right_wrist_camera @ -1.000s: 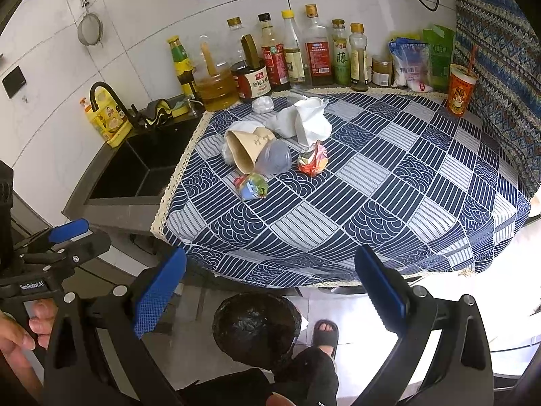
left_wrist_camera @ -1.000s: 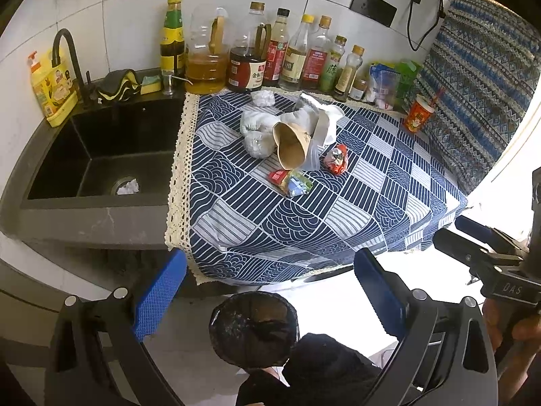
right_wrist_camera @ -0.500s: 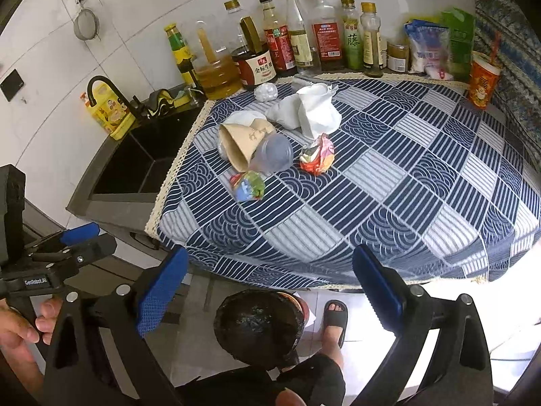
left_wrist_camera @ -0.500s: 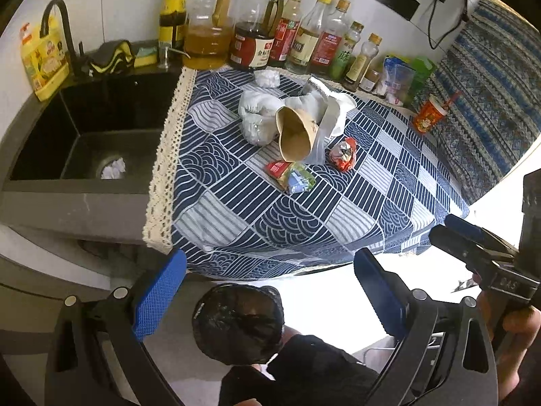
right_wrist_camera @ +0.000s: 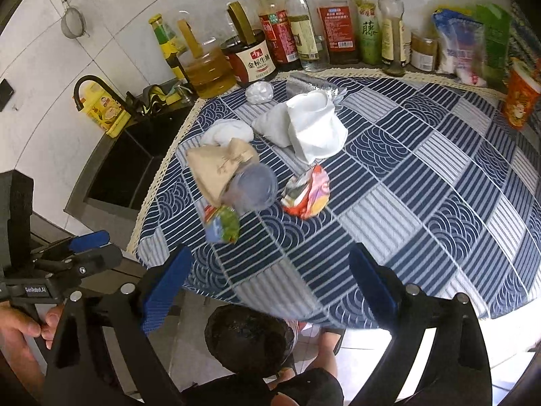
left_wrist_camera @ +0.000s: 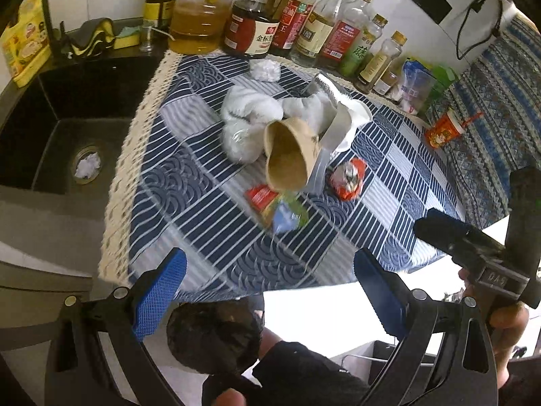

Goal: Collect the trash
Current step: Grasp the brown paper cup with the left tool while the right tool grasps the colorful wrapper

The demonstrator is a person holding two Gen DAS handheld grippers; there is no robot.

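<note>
Trash lies clustered on the blue patterned tablecloth [left_wrist_camera: 209, 203]: a tipped brown paper cup [left_wrist_camera: 287, 159] [right_wrist_camera: 219, 165], a clear plastic cup [right_wrist_camera: 252, 187], a red-orange wrapper [left_wrist_camera: 348, 177] [right_wrist_camera: 306, 193], a green-blue wrapper [left_wrist_camera: 285, 211] [right_wrist_camera: 221, 225], white crumpled paper [right_wrist_camera: 314, 128] and a white ball [left_wrist_camera: 265, 69]. My left gripper [left_wrist_camera: 270, 264] hangs open over the table's near edge, nothing between its fingers. My right gripper [right_wrist_camera: 270, 257] is wide, its jaws closing on nothing. A black-lined bin [left_wrist_camera: 213, 335] [right_wrist_camera: 248, 336] stands on the floor below both.
A black sink [left_wrist_camera: 50, 128] with a paper wad [left_wrist_camera: 86, 165] in its drain lies left of the table. Several sauce and oil bottles [right_wrist_camera: 277, 40] line the back wall. An orange cup [right_wrist_camera: 519, 101] stands at the far right. A person's foot shows beside the bin.
Both grippers have moved forward and down toward the table, so the trash looks larger and nearer. The right gripper's fingers stand slightly closer together. The trash has not moved.
</note>
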